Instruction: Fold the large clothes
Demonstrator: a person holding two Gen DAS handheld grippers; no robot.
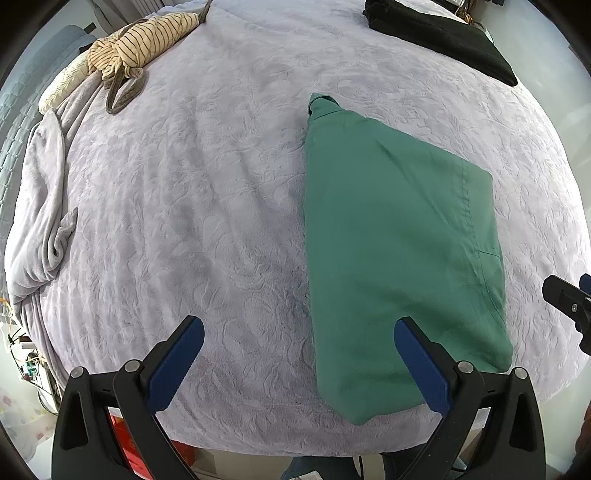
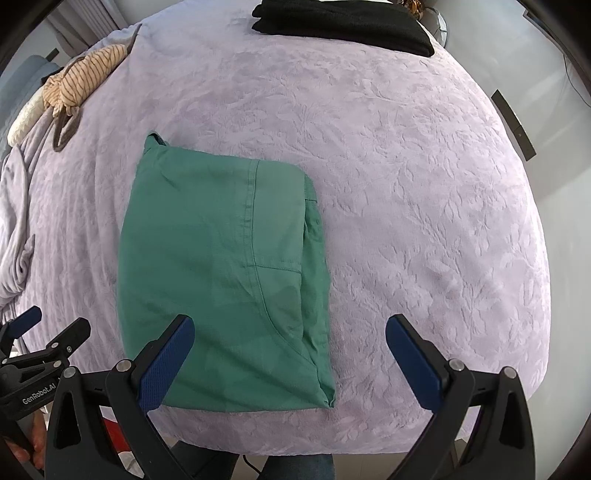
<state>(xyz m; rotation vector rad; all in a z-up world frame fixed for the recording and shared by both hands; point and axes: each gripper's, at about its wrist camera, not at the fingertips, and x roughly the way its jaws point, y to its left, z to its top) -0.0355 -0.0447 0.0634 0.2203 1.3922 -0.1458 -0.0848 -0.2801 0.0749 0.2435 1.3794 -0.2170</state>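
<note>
A green garment (image 1: 399, 236) lies folded into a tall rectangle on the lavender bedspread (image 1: 207, 192), near the bed's front edge. My left gripper (image 1: 299, 328) hovers open above its lower left side, its right blue pad over the cloth and nothing held. In the right wrist view the green garment (image 2: 221, 273) lies left of centre. My right gripper (image 2: 290, 326) is open over its lower right corner, holding nothing. The right gripper's tip (image 1: 565, 295) shows at the left view's right edge, and the left gripper (image 2: 40, 339) at the right view's lower left.
A folded black garment (image 2: 343, 18) lies at the far edge of the bed. A striped beige garment (image 1: 147, 44) is bunched at the far left, beside a rumpled lavender blanket (image 1: 48, 206). The bed's front edge runs just below the grippers.
</note>
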